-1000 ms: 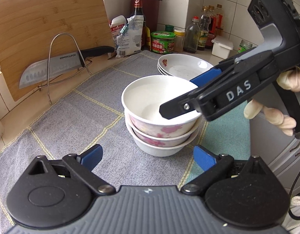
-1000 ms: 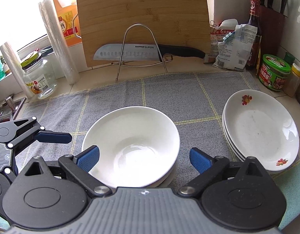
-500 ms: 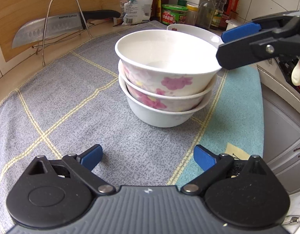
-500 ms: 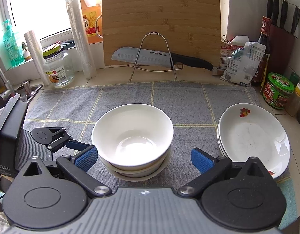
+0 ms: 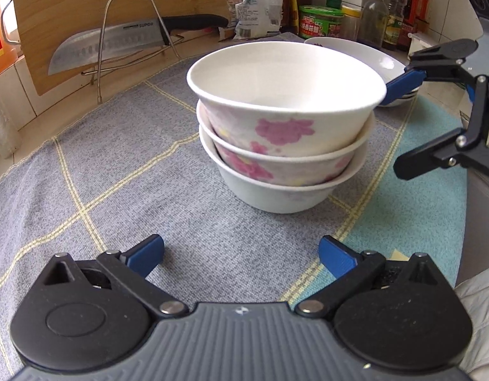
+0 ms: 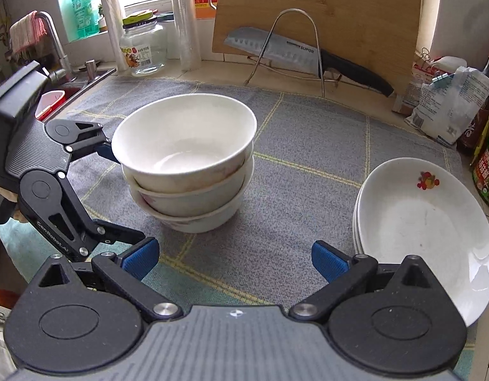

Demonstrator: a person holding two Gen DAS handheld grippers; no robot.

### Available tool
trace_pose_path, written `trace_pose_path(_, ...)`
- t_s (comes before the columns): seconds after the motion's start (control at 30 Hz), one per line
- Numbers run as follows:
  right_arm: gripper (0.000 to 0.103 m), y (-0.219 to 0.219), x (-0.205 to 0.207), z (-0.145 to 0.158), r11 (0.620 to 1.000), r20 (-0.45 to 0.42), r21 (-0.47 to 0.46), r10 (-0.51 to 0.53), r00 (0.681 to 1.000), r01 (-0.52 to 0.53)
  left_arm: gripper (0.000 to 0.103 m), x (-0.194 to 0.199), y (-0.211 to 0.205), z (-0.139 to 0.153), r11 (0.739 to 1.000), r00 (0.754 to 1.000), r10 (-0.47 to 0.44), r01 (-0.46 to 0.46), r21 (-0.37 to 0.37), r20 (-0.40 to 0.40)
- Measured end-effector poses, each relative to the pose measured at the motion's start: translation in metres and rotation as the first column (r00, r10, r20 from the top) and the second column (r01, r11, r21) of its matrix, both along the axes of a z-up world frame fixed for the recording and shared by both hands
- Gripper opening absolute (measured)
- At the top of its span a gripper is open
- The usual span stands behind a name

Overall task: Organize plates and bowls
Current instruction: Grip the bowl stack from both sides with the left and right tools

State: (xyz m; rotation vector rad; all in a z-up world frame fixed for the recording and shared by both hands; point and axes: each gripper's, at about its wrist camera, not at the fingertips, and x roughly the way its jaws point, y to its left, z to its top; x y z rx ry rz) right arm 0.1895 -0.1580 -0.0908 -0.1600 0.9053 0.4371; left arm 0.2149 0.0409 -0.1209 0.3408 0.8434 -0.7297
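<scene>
A stack of three white bowls (image 5: 285,127) with pink flowers stands on the grey checked cloth (image 5: 101,174). My left gripper (image 5: 241,252) hangs low in front of the stack. Its jaws are opening and nothing is between them. The right wrist view shows the same bowls (image 6: 187,162) from above, with the left gripper (image 6: 117,193) on their left. My right gripper (image 6: 234,258) is open and empty, short of the bowls. It also shows at the right of the stack (image 5: 403,127). A stack of white plates (image 6: 425,222) lies to the right of the bowls.
A wooden cutting board (image 6: 320,9) leans on the back wall behind a wire rack holding a knife (image 6: 295,50). Jars, bottles and a food bag (image 6: 451,104) crowd the back right. A glass jar (image 6: 142,47) and the sink (image 6: 72,79) are at the left.
My left gripper has sunk and come closer, now facing the bowls side-on. The right gripper has drawn back from over the top bowl to its side and rolled. The bowls stayed put.
</scene>
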Motion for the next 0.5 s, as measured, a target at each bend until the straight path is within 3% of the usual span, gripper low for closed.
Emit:
trace_pose_path(0.27,0.103,0.021,0.014,-0.035,0.991,-0.013,-0.107,0.075,0.997,-0.076,0.103,-0.004,0.002,-0.001,1.000,1.000,-0.003,0.003,-0.015,0.020)
trace_pose_path(0.5,0.103,0.022,0.022,-0.036,0.994,-0.001,-0.080,0.068,0.998,-0.068,0.102,0.008,-0.001,0.000,0.991,0.991,-0.133,0.133,-0.010,0.016)
